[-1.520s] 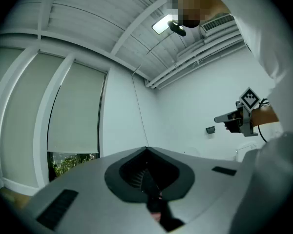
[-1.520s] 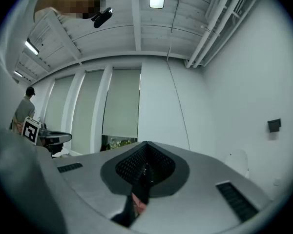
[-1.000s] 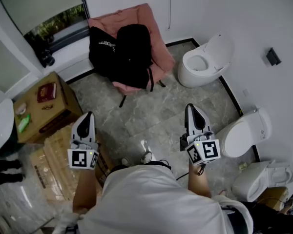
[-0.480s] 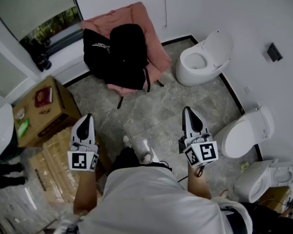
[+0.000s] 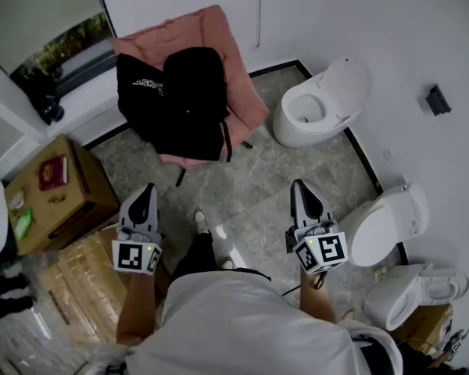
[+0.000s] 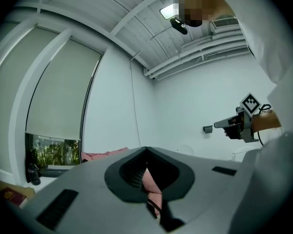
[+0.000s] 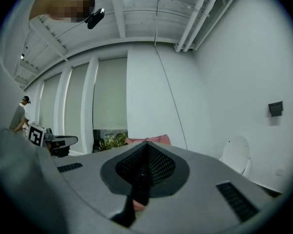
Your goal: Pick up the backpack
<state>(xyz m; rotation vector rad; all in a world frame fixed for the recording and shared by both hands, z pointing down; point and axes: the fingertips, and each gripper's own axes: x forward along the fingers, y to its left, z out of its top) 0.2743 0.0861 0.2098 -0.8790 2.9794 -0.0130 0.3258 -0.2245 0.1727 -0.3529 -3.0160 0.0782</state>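
You are at the approach step: nothing is gripped yet. The backpack [image 5: 191, 92] sits in the upper middle of the head view, leaning on a pink chair [image 5: 238, 76], well apart from both tools. Your left gripper [image 5: 146, 189] at lower left and your right gripper [image 5: 299, 186] at lower centre-right both aim toward it over bare floor. Each has its fingers pressed together with nothing between them; each gripper view shows the two halves meeting at the tip.

The next move, as I judge it, calls for closing the gap to the chair, spreading the fingers of at least one tool, and picking a part thin enough to pinch, such as a strap or top loop.

That part is hard to find. The bag is black on black, and a dark garment [image 5: 137, 92] with white print lies touching its left side, so their edges merge. In both gripper views the tool's own body fills the lower half. Only a strip of pink shows there, and the bag itself cannot be made out.
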